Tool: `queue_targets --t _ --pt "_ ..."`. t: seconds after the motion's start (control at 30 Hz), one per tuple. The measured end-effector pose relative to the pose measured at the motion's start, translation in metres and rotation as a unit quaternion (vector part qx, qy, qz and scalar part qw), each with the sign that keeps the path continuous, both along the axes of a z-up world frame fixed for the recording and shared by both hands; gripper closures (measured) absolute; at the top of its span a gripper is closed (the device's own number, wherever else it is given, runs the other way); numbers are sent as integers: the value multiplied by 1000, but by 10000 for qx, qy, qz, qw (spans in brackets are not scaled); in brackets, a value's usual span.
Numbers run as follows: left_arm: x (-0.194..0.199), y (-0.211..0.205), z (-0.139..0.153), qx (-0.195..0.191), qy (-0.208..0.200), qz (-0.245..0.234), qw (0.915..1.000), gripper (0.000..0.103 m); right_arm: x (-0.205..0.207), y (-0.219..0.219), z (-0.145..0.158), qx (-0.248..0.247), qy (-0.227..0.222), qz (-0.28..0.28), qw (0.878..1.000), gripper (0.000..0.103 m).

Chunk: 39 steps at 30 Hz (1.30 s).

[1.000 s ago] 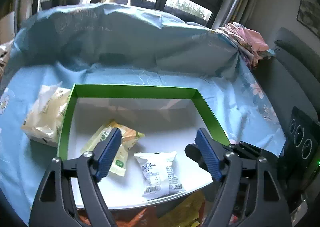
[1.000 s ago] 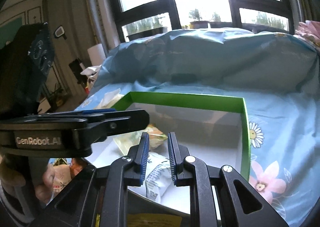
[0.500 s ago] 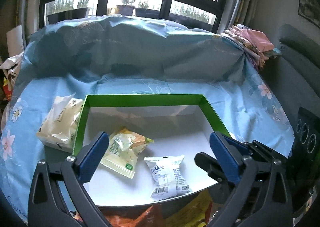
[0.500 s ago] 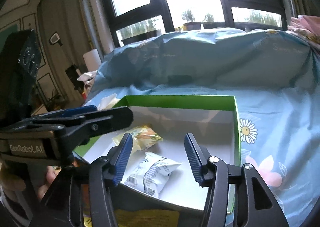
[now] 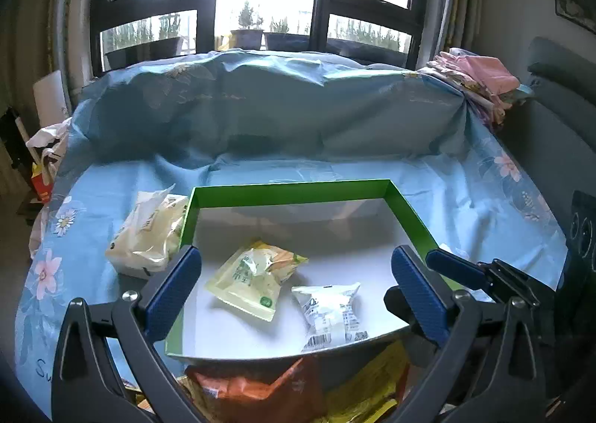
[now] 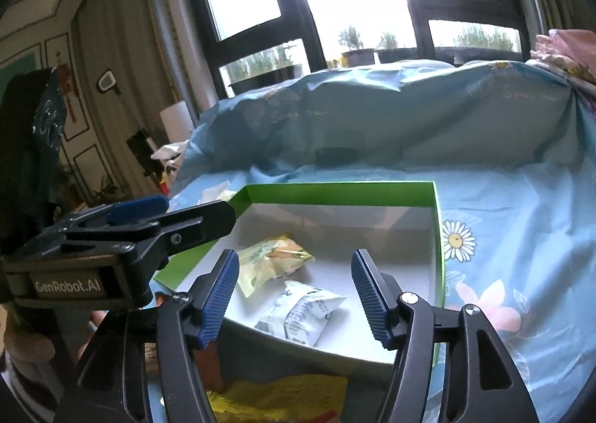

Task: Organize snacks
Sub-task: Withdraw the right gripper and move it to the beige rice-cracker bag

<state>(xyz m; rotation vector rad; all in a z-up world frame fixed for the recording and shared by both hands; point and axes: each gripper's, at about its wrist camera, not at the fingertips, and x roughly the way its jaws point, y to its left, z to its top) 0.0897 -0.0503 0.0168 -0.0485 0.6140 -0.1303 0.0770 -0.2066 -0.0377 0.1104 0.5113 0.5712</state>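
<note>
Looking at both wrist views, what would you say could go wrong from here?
The remaining packets lie under the green box's near edge, so reaching for them may nudge the box. The right tongs, opening and empty, hang over the white packet and could drag it back out.

Box (image 5: pixel 294 192) on bedsheet (image 5: pixel 465 199), centre. Two snack packets inside: one (image 5: pixel 257 274) mid-floor, second (image 5: pixel 331 311) at its 4 o'clock, apart. Bag (image 5: pixel 149 233) outside, touching box wall at 9 o'clock. More packets (image 5: pixel 257 389) under near edge, 6 o'clock. Folded clothes (image 5: pixel 480 84) at 1 o'clock, far.
</note>
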Motion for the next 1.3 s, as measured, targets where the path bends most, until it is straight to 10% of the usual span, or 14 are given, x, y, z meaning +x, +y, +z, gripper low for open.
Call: queue_targets --t 1.3 --pt "-81 52 -5 -259 136 299 9991 0 -89 20 -29 -156 542 88 9984 39"
